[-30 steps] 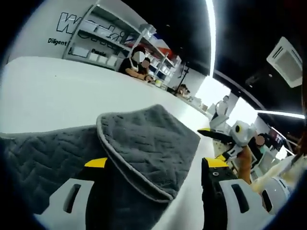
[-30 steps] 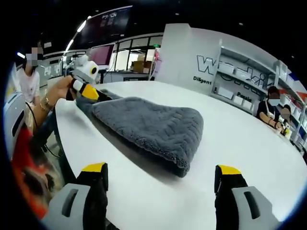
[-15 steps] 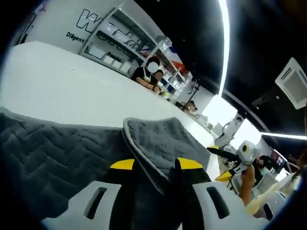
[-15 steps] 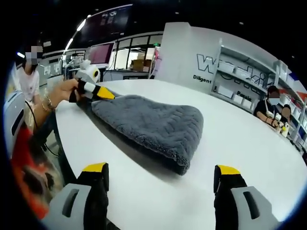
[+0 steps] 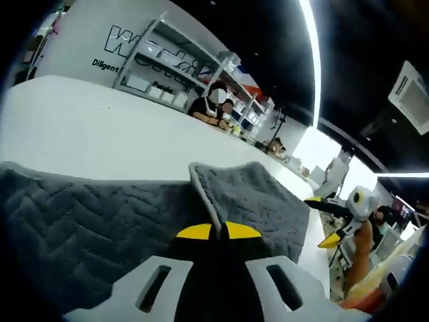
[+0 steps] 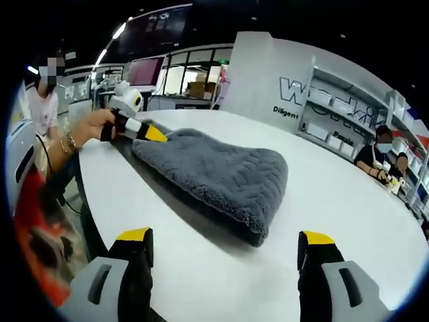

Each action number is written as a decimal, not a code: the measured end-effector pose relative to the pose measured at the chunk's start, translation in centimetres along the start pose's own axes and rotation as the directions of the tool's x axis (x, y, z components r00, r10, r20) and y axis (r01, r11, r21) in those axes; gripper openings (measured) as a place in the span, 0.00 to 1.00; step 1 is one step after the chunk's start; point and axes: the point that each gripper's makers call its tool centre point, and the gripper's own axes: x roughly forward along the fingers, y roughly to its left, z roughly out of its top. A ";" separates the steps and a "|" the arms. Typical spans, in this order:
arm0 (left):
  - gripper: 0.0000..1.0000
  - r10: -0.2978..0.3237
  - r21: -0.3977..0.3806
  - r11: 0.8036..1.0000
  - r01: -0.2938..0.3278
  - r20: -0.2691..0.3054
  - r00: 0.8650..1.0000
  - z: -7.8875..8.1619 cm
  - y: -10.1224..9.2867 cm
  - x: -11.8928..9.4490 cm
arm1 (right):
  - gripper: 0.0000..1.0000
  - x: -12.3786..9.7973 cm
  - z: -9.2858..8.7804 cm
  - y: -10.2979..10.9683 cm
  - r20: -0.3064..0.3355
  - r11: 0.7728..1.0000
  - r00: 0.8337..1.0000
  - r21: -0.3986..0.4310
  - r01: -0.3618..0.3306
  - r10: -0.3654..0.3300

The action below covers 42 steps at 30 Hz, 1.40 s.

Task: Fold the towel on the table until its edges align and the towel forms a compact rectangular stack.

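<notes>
Towel (image 5: 100,221) corner pinched between the closed jaws of the left gripper (image 5: 218,231) for folding, while the right gripper (image 6: 224,245), jaws wide apart and empty, hovers over the bench (image 6: 335,194).

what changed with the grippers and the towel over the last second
The left gripper closed: its jaws stood wide apart either side of the towel's piped edge a second ago and now meet on it. The right gripper stayed open, clear of the towel, which kept its place on the white table.

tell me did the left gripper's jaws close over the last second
Yes. The left gripper went from jaws wide apart to shut on the gray towel edge, which stays on the white table.
</notes>
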 end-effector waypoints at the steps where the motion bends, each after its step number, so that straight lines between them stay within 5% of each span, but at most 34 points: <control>1: 0.04 0.001 0.009 1.000 -0.001 0.003 1.000 0.1 -0.1 0.0 | 0.90 0.0 0.0 0.0 -0.001 1.000 1.000 -0.001 0.000 0.000; 29: 0.04 -0.069 0.015 0.998 0.068 0.091 0.993 3.3 -2.4 -3.6 | 0.91 0.1 -0.1 0.4 -0.026 1.000 1.000 -0.012 -0.013 0.012; 42: 0.04 -0.035 -0.009 0.999 0.037 0.136 0.990 4.4 -1.1 -6.7 | 0.92 0.2 -0.5 0.5 -0.043 1.000 0.999 -0.015 -0.018 0.017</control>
